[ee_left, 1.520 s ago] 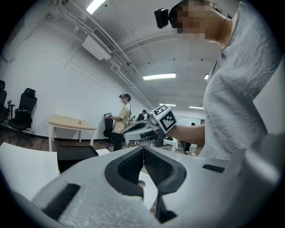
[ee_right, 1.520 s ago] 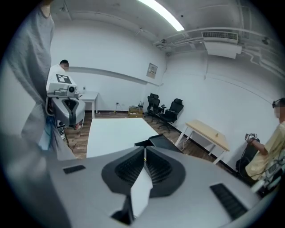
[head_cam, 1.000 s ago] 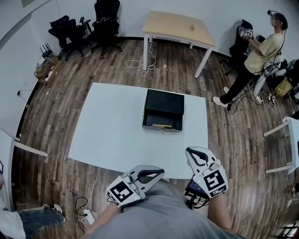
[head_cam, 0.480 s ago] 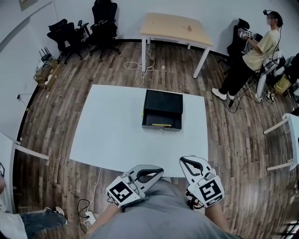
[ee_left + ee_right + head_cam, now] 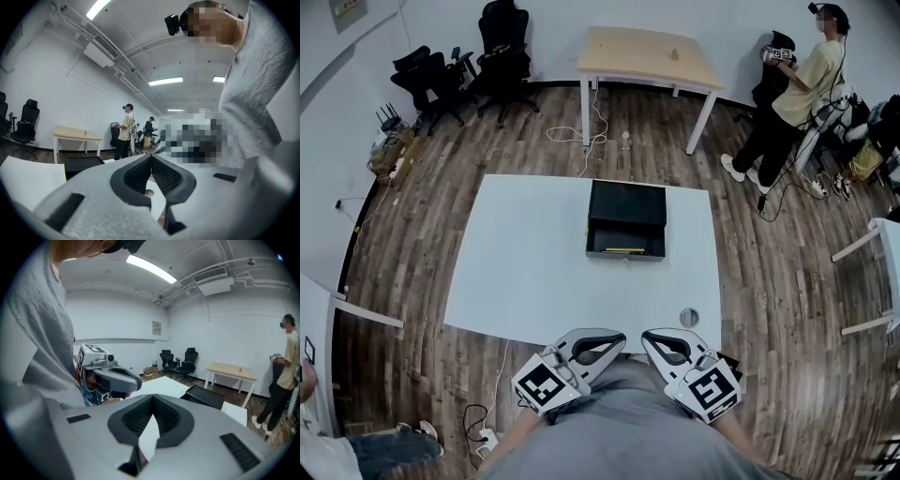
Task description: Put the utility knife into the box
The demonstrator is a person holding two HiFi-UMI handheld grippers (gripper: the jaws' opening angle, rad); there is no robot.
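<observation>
Hovering at the desk (image 5: 534, 272) edge, left tongs (image 5: 617, 341) and right tongs (image 5: 651, 337), each bearing a square-patterned marker (image 5: 545, 386), are pressed together, empty; utility knife (image 5: 623, 251) lies in box (image 5: 628, 211).

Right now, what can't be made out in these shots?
- Yellow strip in the box, head view: too small to call a knife.
- Round item on the table, head view: too small to identify.
- Box, left gripper view: partly behind the left tool.
</observation>
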